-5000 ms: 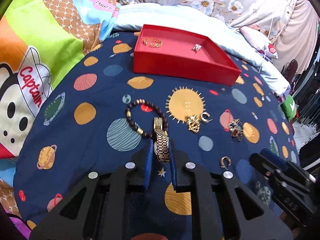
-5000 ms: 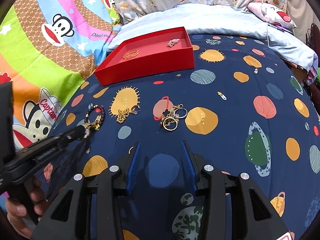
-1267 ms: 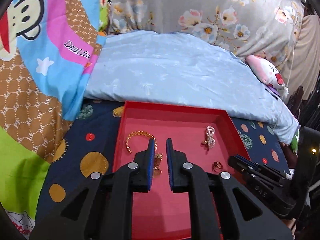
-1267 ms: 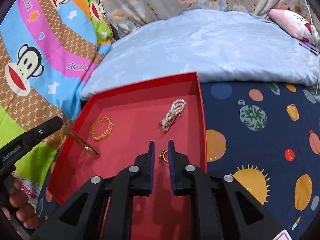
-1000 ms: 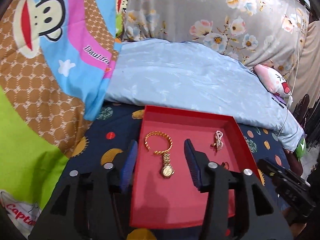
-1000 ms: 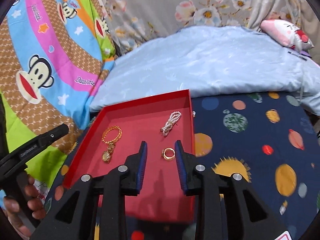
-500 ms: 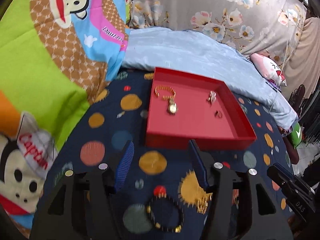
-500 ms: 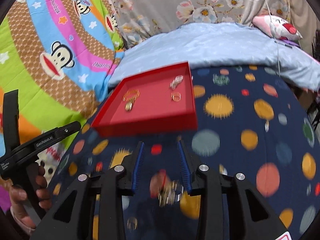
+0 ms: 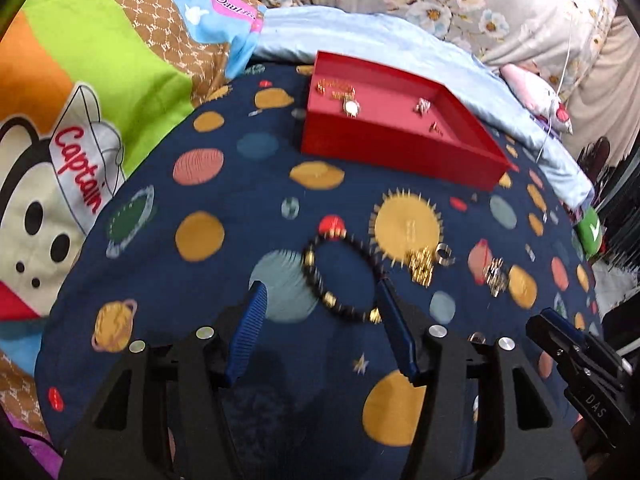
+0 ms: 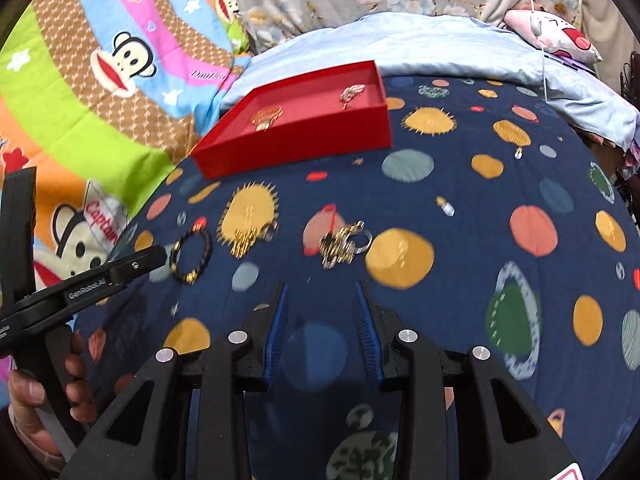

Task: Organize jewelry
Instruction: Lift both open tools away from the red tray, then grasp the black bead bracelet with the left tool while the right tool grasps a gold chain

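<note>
A red tray (image 9: pixel 392 152) at the far side holds a gold bracelet (image 9: pixel 336 86), a gold watch (image 9: pixel 351 107), a pearl piece (image 9: pixel 422 105) and a ring (image 9: pixel 436 128). On the navy planet blanket, a dark beaded bracelet (image 9: pixel 329 301) lies just ahead of my open left gripper (image 9: pixel 320 296), and no pad presses on it. Right of it are a gold chain (image 9: pixel 420 266) and a silver ring (image 9: pixel 444 254). My right gripper (image 10: pixel 321 296) stands open and empty just short of a gold and silver jewelry cluster (image 10: pixel 340 246). The tray (image 10: pixel 300 148) lies beyond.
The left gripper's finger (image 10: pixel 136 264) and the person's hand (image 10: pixel 40 396) show at the left of the right wrist view. Two small pendants (image 10: pixel 446 206) (image 10: pixel 518 154) lie on the blanket farther right. A monkey-print quilt (image 9: pixel 80 80) and a pale blue quilt (image 10: pixel 440 44) border the blanket.
Both grippers opened over the tray, leaving the watch and a ring in it. They then drew back and down to the loose jewelry on the blanket.
</note>
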Tool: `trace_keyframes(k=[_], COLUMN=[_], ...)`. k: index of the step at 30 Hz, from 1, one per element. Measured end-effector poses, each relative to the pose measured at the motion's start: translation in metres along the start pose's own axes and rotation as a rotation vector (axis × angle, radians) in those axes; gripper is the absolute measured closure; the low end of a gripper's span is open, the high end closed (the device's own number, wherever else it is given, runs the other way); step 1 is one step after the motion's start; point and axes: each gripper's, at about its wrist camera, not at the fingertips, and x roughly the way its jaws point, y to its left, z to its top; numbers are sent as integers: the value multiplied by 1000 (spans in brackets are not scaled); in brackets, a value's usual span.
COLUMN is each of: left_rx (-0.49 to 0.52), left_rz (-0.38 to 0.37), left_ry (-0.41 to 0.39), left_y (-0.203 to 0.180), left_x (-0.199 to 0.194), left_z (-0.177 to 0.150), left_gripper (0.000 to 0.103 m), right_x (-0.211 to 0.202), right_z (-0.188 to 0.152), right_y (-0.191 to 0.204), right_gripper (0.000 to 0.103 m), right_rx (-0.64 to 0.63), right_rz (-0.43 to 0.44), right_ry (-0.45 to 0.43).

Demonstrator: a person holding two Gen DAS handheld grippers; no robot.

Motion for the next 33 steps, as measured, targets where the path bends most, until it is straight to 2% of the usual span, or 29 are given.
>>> trace_keyframes(k=[7, 14, 23, 28, 30, 33], left_rx=[4, 6, 24, 28, 42, 50], left_rz=[-9, 23, 22, 48, 62, 52], left_ry=[22, 15, 19, 19, 14, 15], left_y=[-4, -7, -16, -16, -17, -17], left_x=[4, 15, 25, 31, 32, 33], left_z=[-10, -3, 3, 4, 4, 4], left_gripper=[48, 49, 52, 67, 81, 93], right_x=[2, 2, 8, 9, 11, 14], right_z=[-11, -9, -8, -6, -6, -6], right_y=[8, 5, -1, -3, -4, -4], right_gripper=[70, 70, 68, 68, 68, 68], right_rx=[-15, -3, 17, 22, 25, 26], right_rz=[9, 8, 15, 18, 21, 25], right_ry=[21, 21, 32, 30, 31, 36])
